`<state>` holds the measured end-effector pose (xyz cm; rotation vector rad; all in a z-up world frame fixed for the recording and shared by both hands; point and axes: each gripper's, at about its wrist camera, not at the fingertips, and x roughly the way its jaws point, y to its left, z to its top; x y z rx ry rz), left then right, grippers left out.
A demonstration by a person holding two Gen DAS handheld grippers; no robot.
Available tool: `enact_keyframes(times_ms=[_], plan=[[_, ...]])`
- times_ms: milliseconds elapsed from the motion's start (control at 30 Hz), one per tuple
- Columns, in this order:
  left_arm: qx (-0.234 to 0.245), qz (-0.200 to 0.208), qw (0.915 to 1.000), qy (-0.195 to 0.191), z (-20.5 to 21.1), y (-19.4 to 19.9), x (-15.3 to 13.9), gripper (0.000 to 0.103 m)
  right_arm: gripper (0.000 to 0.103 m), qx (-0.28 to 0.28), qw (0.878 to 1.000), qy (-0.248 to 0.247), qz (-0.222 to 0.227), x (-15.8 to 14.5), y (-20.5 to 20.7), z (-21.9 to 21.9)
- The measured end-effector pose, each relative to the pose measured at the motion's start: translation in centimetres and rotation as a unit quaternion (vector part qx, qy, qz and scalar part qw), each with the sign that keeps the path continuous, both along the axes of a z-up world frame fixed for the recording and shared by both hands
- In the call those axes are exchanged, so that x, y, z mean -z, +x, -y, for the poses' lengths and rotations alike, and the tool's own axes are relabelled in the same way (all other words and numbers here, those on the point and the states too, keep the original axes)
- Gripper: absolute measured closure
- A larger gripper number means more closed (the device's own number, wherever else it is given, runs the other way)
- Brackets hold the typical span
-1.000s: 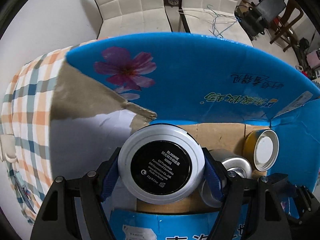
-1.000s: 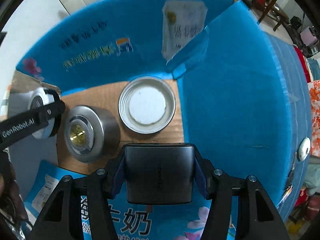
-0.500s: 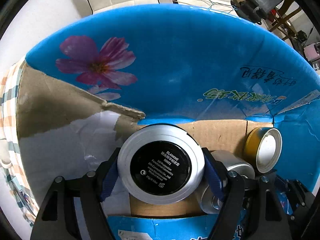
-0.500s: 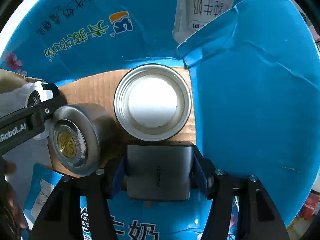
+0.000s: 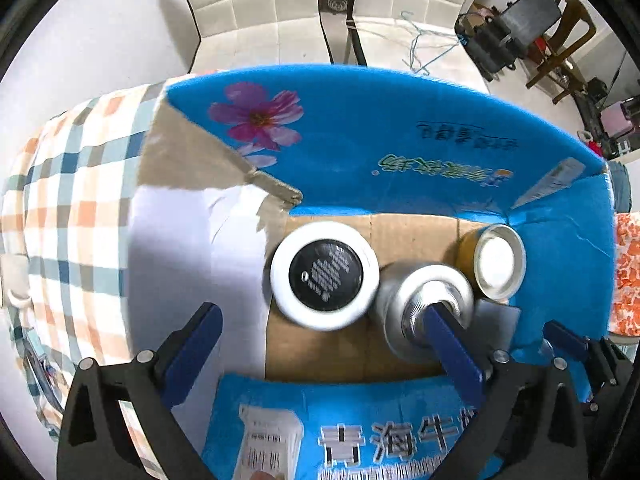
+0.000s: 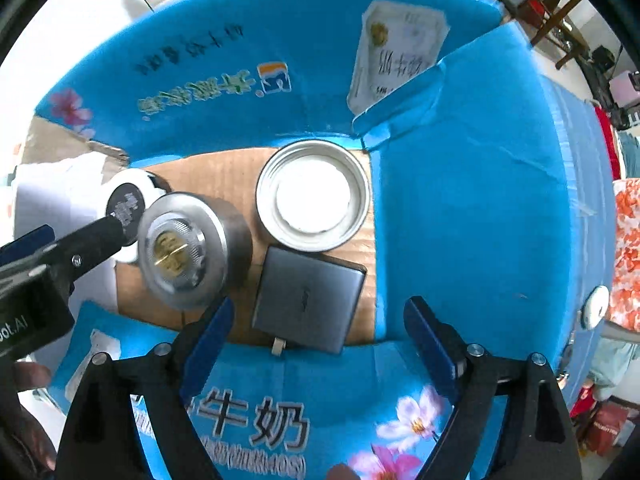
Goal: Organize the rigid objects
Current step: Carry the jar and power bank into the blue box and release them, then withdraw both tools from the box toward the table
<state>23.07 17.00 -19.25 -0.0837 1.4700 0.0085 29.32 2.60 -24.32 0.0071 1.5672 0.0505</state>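
Our left gripper hangs spread wide, empty, above the round compact lying in the blue box; our right gripper gapes over the grey case.

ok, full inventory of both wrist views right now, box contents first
cardboard box: 1, blue printed flaps, brown floor; holds everything below
round compact: 1, white rim with black label, left end of the box floor
metal canister: 1, silver with a gold centre, lying beside the compact
round tin: 1, silver rim, white inside, yellow side in the left view, far right corner
flat rectangular device: 1, dark grey, near edge of the floor, just in front of the tin
tablecloth: 1, orange, blue and white check, under the box at left
chairs: 2, white quilted, behind the table
left tongs: 1, black with blue pads, open, holding nothing
right tongs: 1, same build, open above the grey device
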Motion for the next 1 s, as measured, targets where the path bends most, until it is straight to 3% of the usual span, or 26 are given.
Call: enact_keyframes(times_ms=[600,833,1000], plan=[[-0.008,0.106,0.9943,0.006,0.0,-6.5,-11.0,0.000,0.014,-0.027,0.993,0.038,0.110,-14.5,-9.3,1.5],[-0.011,0.140,0.9900,0.010,1.1,-8.7,-14.7,0.000,0.014,-0.027,0.989,0.055,0.134,-17.9,-11.1,2.2],[-0.004,0.149,0.9887,0.011,2.0,-9.1,-15.8,0.000,0.014,-0.028,0.986,0.071,0.145,-19.4,-12.1,2.7]])
